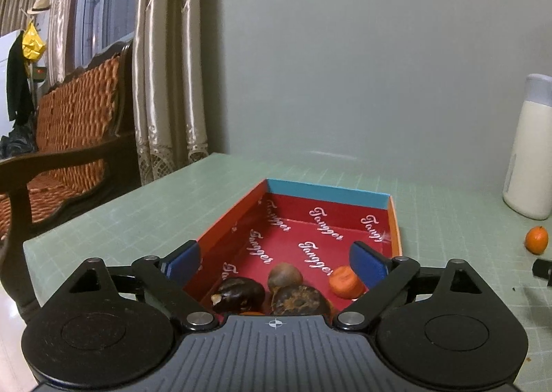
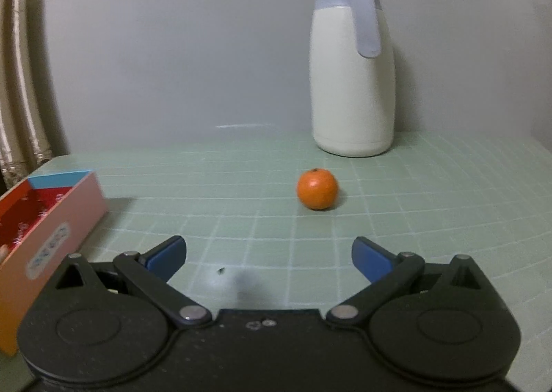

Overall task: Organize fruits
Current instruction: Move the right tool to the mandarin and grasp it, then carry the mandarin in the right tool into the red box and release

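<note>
The left gripper (image 1: 276, 262) hangs over the near end of the red box (image 1: 395, 219), its blue fingers (image 1: 367, 262) spread wide with nothing gripped. In the box, below and between them, lie a small orange fruit (image 1: 346, 282), a dark fruit (image 1: 238, 293), a round brown fruit (image 1: 285, 276) and a mottled brown one (image 1: 300, 300). The right gripper (image 2: 269, 255) is also wide open and empty above the green bench (image 2: 448, 205). A tangerine (image 2: 317, 188) sits loose on the bench, beyond the right fingers (image 2: 371, 257), with a white jug (image 2: 352, 81) farther back near the wall
</note>
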`<state>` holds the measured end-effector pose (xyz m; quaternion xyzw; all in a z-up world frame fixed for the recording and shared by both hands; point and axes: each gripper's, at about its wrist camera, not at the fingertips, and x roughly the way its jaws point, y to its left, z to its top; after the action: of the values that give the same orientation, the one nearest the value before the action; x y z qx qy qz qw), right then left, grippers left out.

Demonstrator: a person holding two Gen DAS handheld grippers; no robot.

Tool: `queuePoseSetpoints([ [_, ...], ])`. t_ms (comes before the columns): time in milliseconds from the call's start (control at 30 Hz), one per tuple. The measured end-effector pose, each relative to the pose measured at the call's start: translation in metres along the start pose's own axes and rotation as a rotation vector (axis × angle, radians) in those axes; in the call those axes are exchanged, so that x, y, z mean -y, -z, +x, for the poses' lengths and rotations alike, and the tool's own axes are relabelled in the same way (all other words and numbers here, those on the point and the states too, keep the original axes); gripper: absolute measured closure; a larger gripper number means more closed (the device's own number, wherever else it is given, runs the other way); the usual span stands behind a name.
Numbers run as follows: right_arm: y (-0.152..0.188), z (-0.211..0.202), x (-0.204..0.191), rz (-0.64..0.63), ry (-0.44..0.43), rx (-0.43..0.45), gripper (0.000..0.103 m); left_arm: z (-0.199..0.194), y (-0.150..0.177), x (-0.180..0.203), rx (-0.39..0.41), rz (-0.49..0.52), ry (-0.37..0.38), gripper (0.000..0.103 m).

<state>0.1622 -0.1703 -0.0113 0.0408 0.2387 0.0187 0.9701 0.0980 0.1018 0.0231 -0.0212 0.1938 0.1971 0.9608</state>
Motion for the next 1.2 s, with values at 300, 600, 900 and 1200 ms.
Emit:
queuePoseSetpoints([
  [300,-0.031,0.057,0.018,0.011,0.054,-0.070,0.015,0.002,0.002,-0.011,0.040,-0.015,-0.039,0.010],
  [600,-0.041,0.099,0.026,-0.003,0.083,-0.132,0.043,0.006,0.002,-0.021,0.042,-0.048,-0.081,0.007],
  [900,-0.040,0.096,0.022,-0.014,0.038,-0.112,0.062,0.002,0.007,-0.035,0.040,-0.067,-0.162,0.005],
  [1200,-0.036,0.062,-0.020,-0.095,-0.077,-0.064,0.062,-0.003,0.010,-0.044,0.036,-0.048,-0.204,0.004],
])
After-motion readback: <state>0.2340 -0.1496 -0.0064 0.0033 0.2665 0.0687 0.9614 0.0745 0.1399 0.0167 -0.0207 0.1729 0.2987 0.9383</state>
